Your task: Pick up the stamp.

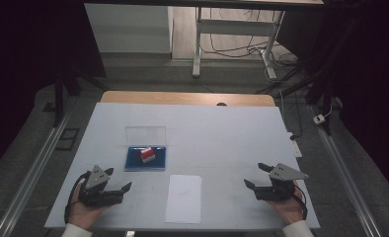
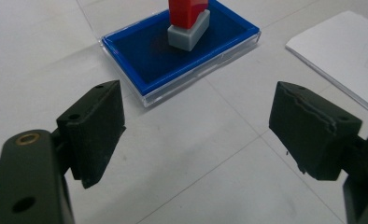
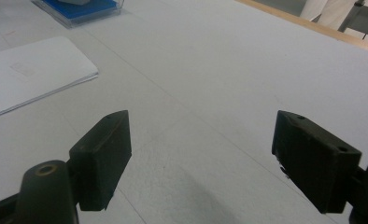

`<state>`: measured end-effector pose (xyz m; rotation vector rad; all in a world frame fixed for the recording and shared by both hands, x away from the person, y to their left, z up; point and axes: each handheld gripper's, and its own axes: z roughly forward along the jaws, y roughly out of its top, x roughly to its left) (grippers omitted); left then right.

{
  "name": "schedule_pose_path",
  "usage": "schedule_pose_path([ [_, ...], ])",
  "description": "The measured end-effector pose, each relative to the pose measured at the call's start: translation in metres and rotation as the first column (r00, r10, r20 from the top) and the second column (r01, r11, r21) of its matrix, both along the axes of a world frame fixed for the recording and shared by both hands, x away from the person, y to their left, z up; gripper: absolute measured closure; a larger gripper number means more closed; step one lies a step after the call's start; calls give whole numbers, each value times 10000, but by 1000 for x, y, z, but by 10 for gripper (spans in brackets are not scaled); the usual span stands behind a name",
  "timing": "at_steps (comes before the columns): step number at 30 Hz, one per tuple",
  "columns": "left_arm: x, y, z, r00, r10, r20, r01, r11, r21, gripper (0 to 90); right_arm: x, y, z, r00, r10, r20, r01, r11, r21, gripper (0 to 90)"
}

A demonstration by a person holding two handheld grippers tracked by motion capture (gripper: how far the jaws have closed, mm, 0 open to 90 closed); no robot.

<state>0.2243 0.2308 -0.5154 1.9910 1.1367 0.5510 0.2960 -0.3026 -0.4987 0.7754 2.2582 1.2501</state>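
A blue ink pad [image 1: 144, 158] in a clear case sits left of the table's middle, its clear lid [image 1: 145, 135] open behind it. A red stamp with a grey base [image 1: 147, 154] stands on the pad, also seen ahead of the left gripper's jaws as the stamp [image 2: 187, 25] on the pad [image 2: 173, 53]. A small stack of white paper [image 1: 183, 198] lies near the front edge. My left gripper [image 1: 119, 179] rests at the front left, open and empty. My right gripper [image 1: 256, 175] rests at the front right, open and empty, with the paper [image 3: 30, 74] off to its left.
The white table [image 1: 222, 138] has a wooden far edge [image 1: 187, 98]. Beyond it stand a desk frame [image 1: 232, 39] and cables [image 1: 281, 59] on the floor. A rail [image 1: 29, 173] runs along the left side of the table.
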Motion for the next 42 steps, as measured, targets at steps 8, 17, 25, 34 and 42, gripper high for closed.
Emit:
schedule_pose_path([
  [8,-1,2,1,9999,-64,101,65,10000,-18,196,1,-1,0,9999,-46,-154,47,10000,55,220],
  [17,0,3,2,9996,-213,158,213,9998,21,206,1,1,-1,9999,6,-139,-7,10000,-17,231],
  [25,0,2,15,9987,-383,342,375,9990,250,222,1,0,-2,9997,-1,-225,3,10000,92,235],
  [34,8,6,25,9992,-371,141,371,9993,68,221,0,1,-2,9997,5,-240,-5,10000,18,239],
  [42,19,6,34,9990,-435,-53,435,9991,-21,221,0,3,-4,9995,-10,-301,5,9999,-167,240],
])
